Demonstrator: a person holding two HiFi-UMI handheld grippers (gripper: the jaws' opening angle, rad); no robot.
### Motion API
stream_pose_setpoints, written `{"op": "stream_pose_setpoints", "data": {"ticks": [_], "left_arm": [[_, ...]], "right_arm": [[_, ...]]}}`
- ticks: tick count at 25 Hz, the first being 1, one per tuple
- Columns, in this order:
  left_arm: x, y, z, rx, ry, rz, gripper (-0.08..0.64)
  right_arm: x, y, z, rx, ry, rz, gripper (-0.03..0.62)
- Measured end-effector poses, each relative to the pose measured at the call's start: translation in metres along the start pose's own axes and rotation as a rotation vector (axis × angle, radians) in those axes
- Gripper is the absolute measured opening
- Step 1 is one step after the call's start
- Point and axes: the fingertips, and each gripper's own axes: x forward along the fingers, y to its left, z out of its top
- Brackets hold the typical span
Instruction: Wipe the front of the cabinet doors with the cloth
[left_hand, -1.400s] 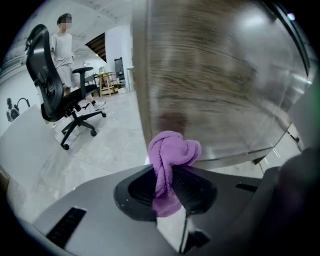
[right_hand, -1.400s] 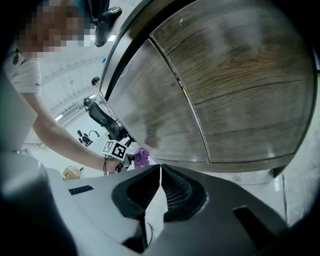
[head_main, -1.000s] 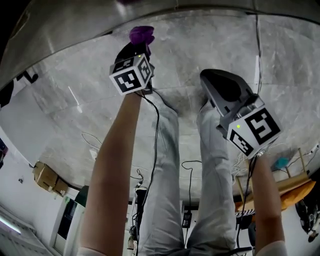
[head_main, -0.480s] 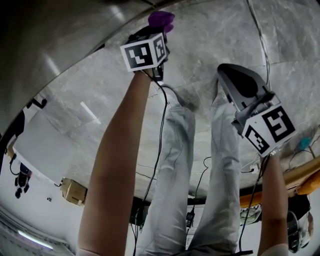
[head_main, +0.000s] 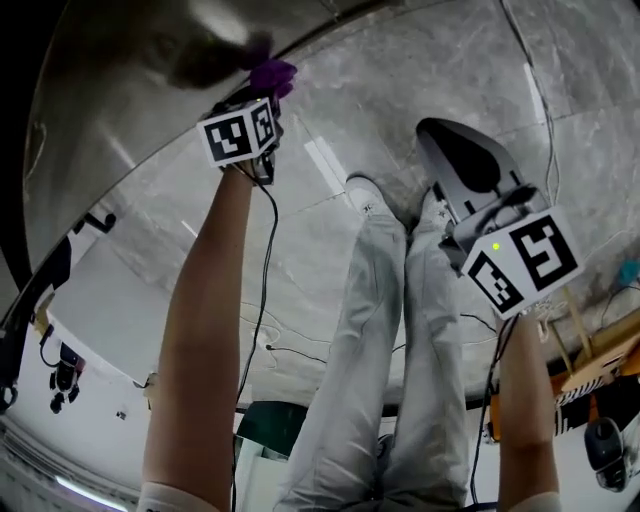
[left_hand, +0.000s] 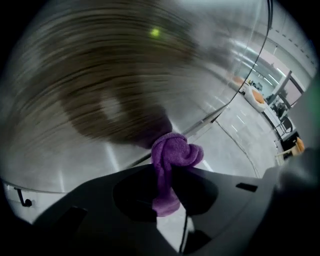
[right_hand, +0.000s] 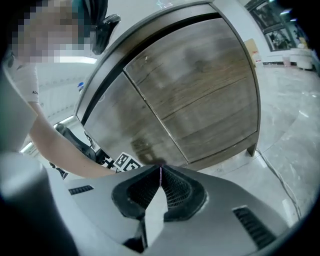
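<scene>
Cloth (left_hand: 172, 160), purple and bunched into a knot, is clenched between the jaws of the left gripper (head_main: 258, 98). Its wadded end sticks out past the tips and a short tail hangs back between them. Gripping it by the middle leaves a soft pad in front, so fabric rather than hard jaw meets the cabinet door (left_hand: 100, 90). The wad sits right at the door's wood-grain face, at the edge of a dark reflection. It looks to be touching, though the contact cannot be made out for certain. The grain is smeared into streaks in the left gripper view, which fits a wiping stroke low on the panel.

In the head view the left arm reaches far forward and down, probably because this patch lies near the cabinet's lower edge, just above the marble floor (head_main: 420, 70).

The right gripper (right_hand: 160, 175) is clamped together with nothing in it. It is held back and well apart from the doors, probably so it stays out of the cloth's path.
</scene>
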Motion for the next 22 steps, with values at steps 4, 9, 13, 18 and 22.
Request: {"op": "stream_pose_setpoints", "data": {"ticks": [4, 9, 13, 18, 22], "left_arm": [[-0.021, 0.045, -0.027, -0.084, 0.004, 0.063, 0.084], [-0.048, 0.099, -0.058, -0.211, 0.022, 0.157, 0.084], [-0.069, 0.125, -0.066, -0.237, 0.039, 0.172, 0.084], [-0.097, 0.138, -0.087, -0.307, 0.03, 0.209, 0.084], [-0.116, 0.106, -0.072, -0.326, -0.059, 0.153, 0.084]], "right_arm": [[0.007, 0.026, -0.009, -0.062, 0.076, 0.049, 0.029], [0.013, 0.037, -0.011, -0.128, 0.161, 0.08, 0.029], [0.022, 0.041, 0.018, -0.15, 0.157, 0.083, 0.029], [0.031, 0.048, 0.048, -0.184, 0.117, 0.106, 0.029], [0.027, 0.046, 0.072, -0.192, 0.078, 0.112, 0.029]]}}
